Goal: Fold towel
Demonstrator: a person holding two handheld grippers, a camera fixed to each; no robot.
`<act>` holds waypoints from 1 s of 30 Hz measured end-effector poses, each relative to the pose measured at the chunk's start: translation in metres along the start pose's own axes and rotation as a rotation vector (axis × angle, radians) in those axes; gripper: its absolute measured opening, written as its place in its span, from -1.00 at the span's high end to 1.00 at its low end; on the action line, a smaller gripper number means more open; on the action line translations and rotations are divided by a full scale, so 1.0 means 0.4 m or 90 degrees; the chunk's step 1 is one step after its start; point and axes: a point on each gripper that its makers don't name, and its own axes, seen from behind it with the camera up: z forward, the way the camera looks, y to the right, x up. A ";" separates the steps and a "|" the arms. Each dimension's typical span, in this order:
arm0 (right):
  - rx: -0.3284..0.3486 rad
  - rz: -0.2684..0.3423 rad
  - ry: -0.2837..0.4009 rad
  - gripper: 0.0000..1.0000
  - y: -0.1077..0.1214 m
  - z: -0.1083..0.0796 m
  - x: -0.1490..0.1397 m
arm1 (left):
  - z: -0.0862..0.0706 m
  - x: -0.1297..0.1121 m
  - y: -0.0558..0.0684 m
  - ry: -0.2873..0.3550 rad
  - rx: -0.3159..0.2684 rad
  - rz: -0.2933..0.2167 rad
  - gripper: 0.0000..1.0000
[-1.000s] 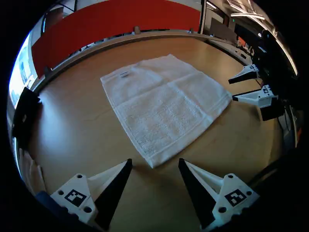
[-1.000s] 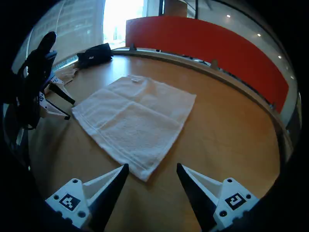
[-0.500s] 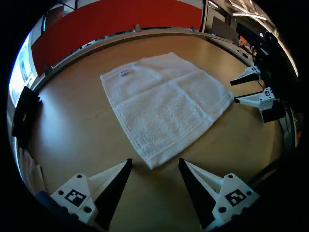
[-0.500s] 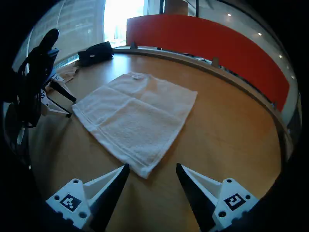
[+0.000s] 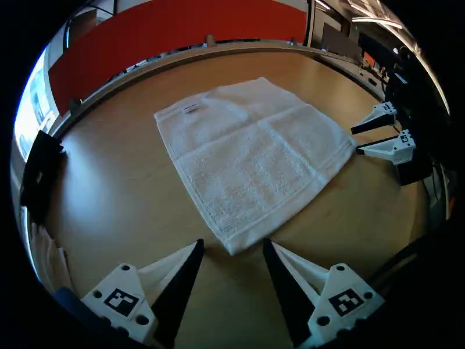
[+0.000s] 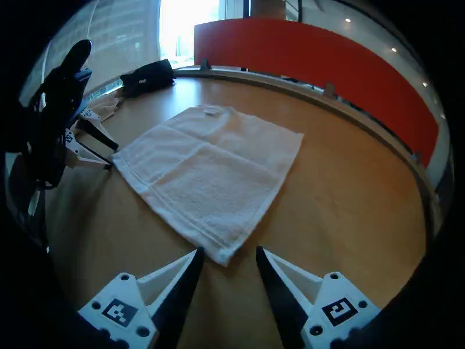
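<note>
Left gripper (image 5: 232,243) and right gripper (image 6: 229,250), both released, each straddle a corner of the flat white towel (image 5: 250,157) on the desk (image 5: 116,192), seemingly ready to pinch.

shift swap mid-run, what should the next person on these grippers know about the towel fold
Left gripper: open, with one corner of the towel lying at the gap between its fingertips, not pinched.
Right gripper: open, poised the same way at the neighbouring corner.
The towel is spread flat on the wooden table, with its tag near the far edge.
Done: no fold made yet.
Left: probably close on both corners, carry them over to the far edge, then release.
</note>
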 end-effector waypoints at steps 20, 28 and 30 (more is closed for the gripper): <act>0.022 -0.001 -0.010 0.55 -0.020 0.010 -0.003 | 0.000 0.002 0.004 -0.005 -0.002 0.010 0.34; 0.021 0.013 -0.007 0.69 -0.024 0.010 0.005 | 0.001 0.002 0.000 0.001 0.005 0.005 0.76; 0.021 0.016 -0.007 0.71 -0.025 0.009 0.006 | 0.000 0.001 0.002 0.004 0.007 0.002 0.80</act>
